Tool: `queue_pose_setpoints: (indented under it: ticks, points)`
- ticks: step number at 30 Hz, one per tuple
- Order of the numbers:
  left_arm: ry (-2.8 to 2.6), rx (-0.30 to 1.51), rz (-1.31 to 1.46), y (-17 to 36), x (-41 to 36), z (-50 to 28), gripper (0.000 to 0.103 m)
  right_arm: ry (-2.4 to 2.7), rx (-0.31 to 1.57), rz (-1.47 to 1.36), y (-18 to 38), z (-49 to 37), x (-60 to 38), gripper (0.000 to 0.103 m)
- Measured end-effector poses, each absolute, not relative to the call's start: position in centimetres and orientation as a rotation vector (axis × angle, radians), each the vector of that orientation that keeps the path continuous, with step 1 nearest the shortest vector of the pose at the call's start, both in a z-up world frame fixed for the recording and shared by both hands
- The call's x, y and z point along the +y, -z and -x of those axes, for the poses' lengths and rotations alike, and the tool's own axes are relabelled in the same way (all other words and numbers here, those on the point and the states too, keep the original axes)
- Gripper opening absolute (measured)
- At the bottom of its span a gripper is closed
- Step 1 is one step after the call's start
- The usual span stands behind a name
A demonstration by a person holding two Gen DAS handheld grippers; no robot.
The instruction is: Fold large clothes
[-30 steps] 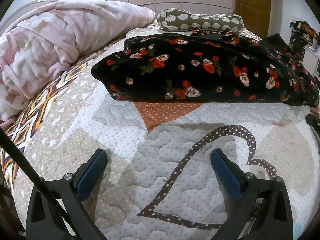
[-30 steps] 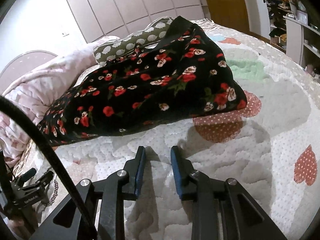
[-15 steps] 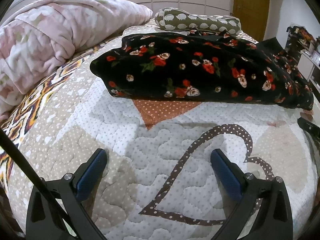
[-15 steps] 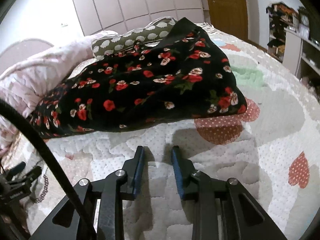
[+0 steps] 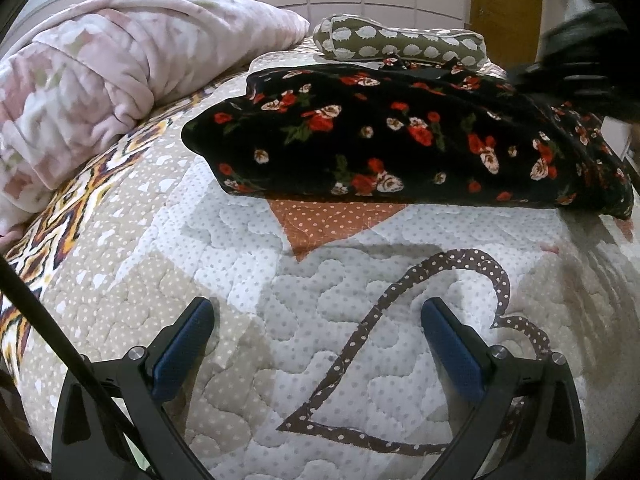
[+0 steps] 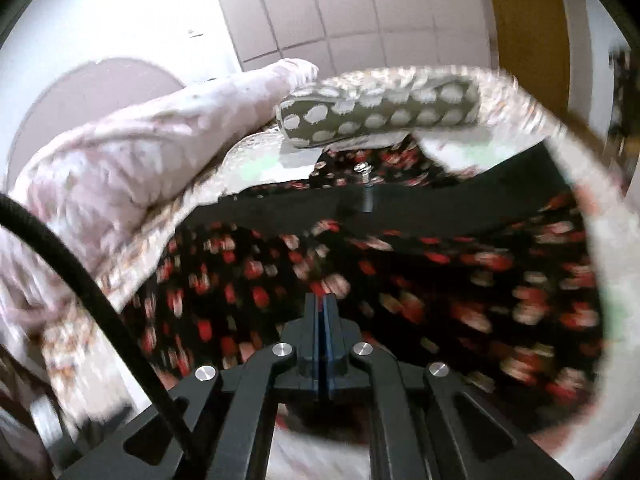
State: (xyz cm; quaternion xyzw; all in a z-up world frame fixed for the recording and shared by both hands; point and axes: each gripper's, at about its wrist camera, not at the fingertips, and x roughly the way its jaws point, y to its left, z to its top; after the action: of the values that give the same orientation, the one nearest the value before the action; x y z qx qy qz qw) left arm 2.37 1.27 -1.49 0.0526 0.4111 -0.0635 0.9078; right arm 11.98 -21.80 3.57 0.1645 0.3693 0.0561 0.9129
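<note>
Left wrist view looks down over a quilted bedspread point(image 5: 224, 248) with a brown dotted heart outline stitched into it, and the left gripper point(image 5: 318, 332) hangs low above that quilt with its blue pads point(image 5: 184, 344) spread wide and nothing between them. It seems to be parked there, out of the way, waiting for its turn.

The garment being folded is a black floral dress point(image 5: 400, 140), or something very like one, lying further up the bed in a thick folded bundle. Its long axis runs across the bed from left to right, with a rounded end pointing toward the rolled pink blanket point(image 5: 100, 92) and the other end reaching toward the dark blur at the right edge. A spotted olive bolster point(image 5: 400, 42) lies just behind it, near the wardrobe doors.

From the right wrist view, much blurred, the right gripper point(image 6: 323, 300) is above the floral cloth point(image 6: 440, 280) with its jaws pressed together and no fabric visible between them. A plain black band, perhaps lining, crosses the cloth ahead of it. I would guess that closed tip is meant for smoothing or pushing the bundle rather than pinching it, though the blur leaves that uncertain.
</note>
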Motion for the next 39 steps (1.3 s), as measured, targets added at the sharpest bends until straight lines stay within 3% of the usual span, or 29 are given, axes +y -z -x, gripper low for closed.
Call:
queue_pose_setpoints:
  ticks: [3, 5, 12, 17, 22, 34, 36, 39]
  points:
    - [0.133, 0.847, -0.108, 1.5, 1.3, -2.3, 0.103, -0.042, 0.879, -0.367, 0.2, -15.1, -22.5, 0.0]
    - [0.137, 0.845, -0.107, 1.5, 1.4, -2.3, 0.103, -0.062, 0.849, -0.423, 1.4, -15.2, -23.6, 0.0]
    - [0.14, 0.843, -0.104, 1.5, 1.5, -2.2, 0.103, -0.099, 0.791, -0.422, -2.2, -13.4, -21.8, 0.0]
    - [0.149, 0.848, -0.104, 1.4, 1.5, -2.2, 0.103, -0.095, 0.86, -0.466, 0.4, -14.7, -21.2, 0.001]
    - [0.155, 0.849, -0.099, 1.4, 1.6, -2.2, 0.103, -0.056, 0.809, -0.611, 1.0, -13.2, -25.2, 0.0]
    - [0.131, 0.893, -0.079, -1.3, 2.1, -1.0, 0.103, 0.079, 0.758, -0.57, -0.2, -5.0, -33.4, 0.0]
    - [0.145, 0.883, -0.067, -2.5, 2.0, -0.5, 0.102, 0.131, 0.753, -0.516, -0.8, -3.2, -34.2, 0.013]
    - [0.172, 0.874, -0.046, -4.4, 1.8, -0.2, 0.102, 0.115, 0.723, -0.531, -1.5, -0.8, -35.4, 0.014]
